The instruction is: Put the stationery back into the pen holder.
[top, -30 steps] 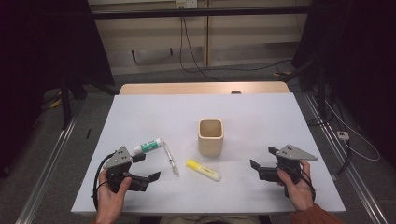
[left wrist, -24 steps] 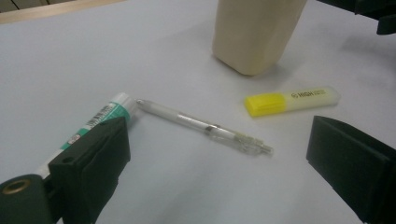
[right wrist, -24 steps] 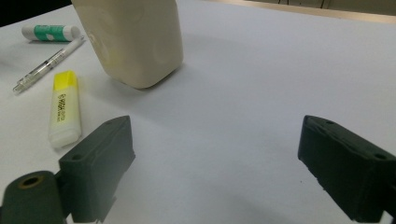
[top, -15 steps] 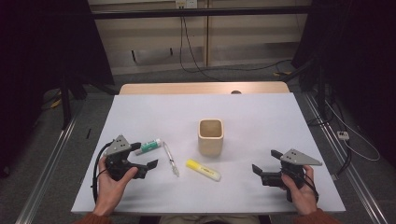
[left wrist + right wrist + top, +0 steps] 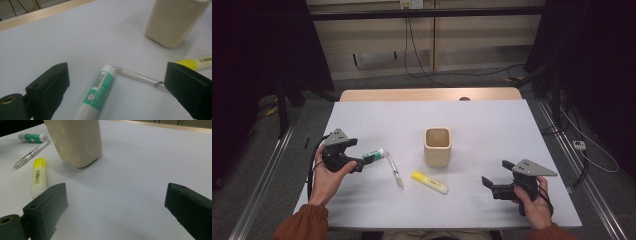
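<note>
Glue stick [image 5: 96,93] lies between your left gripper [image 5: 115,87]'s wide-open jaws, pen [image 5: 138,76] touching at 2 o'clock; close mid-barrel, right gripper [image 5: 117,212] idling wide open.

The left gripper [image 5: 356,161] sits at the lower left of the high view, held in the person's left hand [image 5: 326,170] with its jaws wide apart, and the right gripper [image 5: 491,186] sits at the lower right, held in the right hand [image 5: 532,202], jaws wide apart too.
</note>
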Demonstrator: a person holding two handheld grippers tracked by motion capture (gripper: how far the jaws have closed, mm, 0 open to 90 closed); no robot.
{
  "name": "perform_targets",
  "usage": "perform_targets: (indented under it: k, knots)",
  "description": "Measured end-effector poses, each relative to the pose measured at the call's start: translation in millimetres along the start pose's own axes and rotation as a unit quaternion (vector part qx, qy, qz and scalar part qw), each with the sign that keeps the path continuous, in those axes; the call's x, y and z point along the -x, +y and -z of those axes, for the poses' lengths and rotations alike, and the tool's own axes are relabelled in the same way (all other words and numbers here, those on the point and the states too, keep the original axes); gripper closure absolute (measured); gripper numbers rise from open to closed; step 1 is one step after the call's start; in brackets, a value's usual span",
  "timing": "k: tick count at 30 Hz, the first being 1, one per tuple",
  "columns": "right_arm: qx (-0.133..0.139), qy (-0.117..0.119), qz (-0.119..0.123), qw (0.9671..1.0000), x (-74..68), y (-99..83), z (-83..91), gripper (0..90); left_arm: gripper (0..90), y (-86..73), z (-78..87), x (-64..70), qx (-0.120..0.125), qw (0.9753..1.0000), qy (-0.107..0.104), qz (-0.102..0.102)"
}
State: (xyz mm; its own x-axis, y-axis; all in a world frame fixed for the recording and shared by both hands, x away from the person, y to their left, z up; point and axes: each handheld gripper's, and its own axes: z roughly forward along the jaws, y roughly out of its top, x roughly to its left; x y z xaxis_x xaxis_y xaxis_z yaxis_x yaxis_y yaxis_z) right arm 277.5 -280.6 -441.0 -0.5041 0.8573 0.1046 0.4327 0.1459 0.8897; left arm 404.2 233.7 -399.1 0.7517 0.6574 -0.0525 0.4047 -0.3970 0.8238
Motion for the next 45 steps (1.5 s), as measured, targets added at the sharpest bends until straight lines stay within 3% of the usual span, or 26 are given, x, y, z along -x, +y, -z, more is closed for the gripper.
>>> perform_targets:
  k: [3, 5, 8, 10, 12, 14, 17, 20, 21, 25, 28, 29, 33, 36, 38, 41, 44, 45]
  knots:
    - [-0.001, 0.001, 0.002, 1.0, 0.0, 0.0, -0.2, 4.3, 6.9, 2.5, -2.7, -7.6, -0.008, 0.9998, -0.017, 0.002]
    - [-0.002, 0.002, 0.005, 1.0, -0.5, 0.0, -0.2, 4.2, 6.9, 3.8, -5.0, -10.4, -0.018, 0.9996, -0.015, -0.013]
    - [-0.001, 0.006, 0.008, 1.0, -0.8, 0.0, 0.6, 3.8, 7.2, 3.5, -10.5, -16.6, -0.032, 0.999, -0.027, -0.018]
    - [-0.001, 0.005, 0.005, 1.0, -0.8, 0.1, 0.2, 3.8, 7.6, 4.1, -14.8, -21.6, -0.051, 0.998, -0.031, -0.021]
    - [-0.003, 0.005, 0.005, 1.0, -0.7, -0.1, -0.8, 3.9, 9.0, 7.8, -20.7, -24.7, -0.081, 0.9958, -0.043, -0.009]
    - [-0.005, 0.005, 0.006, 1.0, -1.0, 0.1, -1.3, 4.1, 12.3, 14.4, -23.1, -25.9, -0.091, 0.9944, -0.047, -0.027]
    - [-0.005, 0.006, 0.007, 0.9999, -1.9, 0.2, -1.4, 3.9, 11.5, 20.4, -29.3, -31.0, -0.114, 0.9921, -0.037, -0.037]
    - [-0.006, 0.006, 0.008, 0.9999, -1.7, -0.1, -1.4, 4.1, 11.4, 19.2, -35.0, -38.1, -0.127, 0.991, -0.036, -0.023]
    - [-0.005, 0.006, 0.008, 0.9999, -1.5, -0.2, -1.1, 4.0, 11.4, 18.8, -35.7, -38.0, -0.128, 0.9908, -0.033, -0.027]
    - [-0.006, 0.009, 0.008, 0.9999, -1.4, -0.5, -1.5, 4.0, 16.8, 16.1, -37.1, -34.7, -0.155, 0.9858, -0.04, -0.053]
    - [-0.007, 0.012, 0.009, 0.9999, -2.7, -0.4, -2.0, 4.0, 20.9, 10.2, -40.4, -35.5, -0.181, 0.9811, -0.043, -0.053]
    - [-0.008, 0.012, 0.011, 0.9998, -3.0, -0.4, -1.8, 4.0, 22.9, 8.1, -41.3, -36.6, -0.19, 0.9787, -0.052, -0.056]
    - [-0.008, 0.012, 0.011, 0.9998, -2.6, -0.5, -2.2, 4.0, 31.6, 4.4, -39.9, -38.8, -0.202, 0.976, -0.053, -0.06]
    - [-0.01, 0.013, 0.01, 0.9998, -2.8, -0.6, -2.4, 4.0, 38.3, 2.5, -36.2, -40.5, -0.201, 0.9764, -0.06, -0.052]
    - [-0.011, 0.013, 0.011, 0.9998, -3.1, -0.6, -2.8, 4.0, 43.8, 1.9, -35.2, -39.6, -0.216, 0.9726, -0.061, -0.06]
    - [-0.013, 0.014, 0.014, 0.9997, -3.5, -0.6, -3.0, 4.0, 46.9, -0.1, -37.4, -38.7, -0.222, 0.9715, -0.062, -0.056]
    - [-0.013, 0.012, 0.015, 0.9997, -3.5, -0.6, -3.1, 4.1, 49.2, -1.9, -42.1, -36.6, -0.244, 0.9654, -0.063, -0.068]
    - [-0.014, 0.011, 0.015, 0.9997, -3.3, -0.6, -3.1, 4.2, 50.8, -2.7, -43.5, -35.3, -0.245, 0.965, -0.063, -0.069]
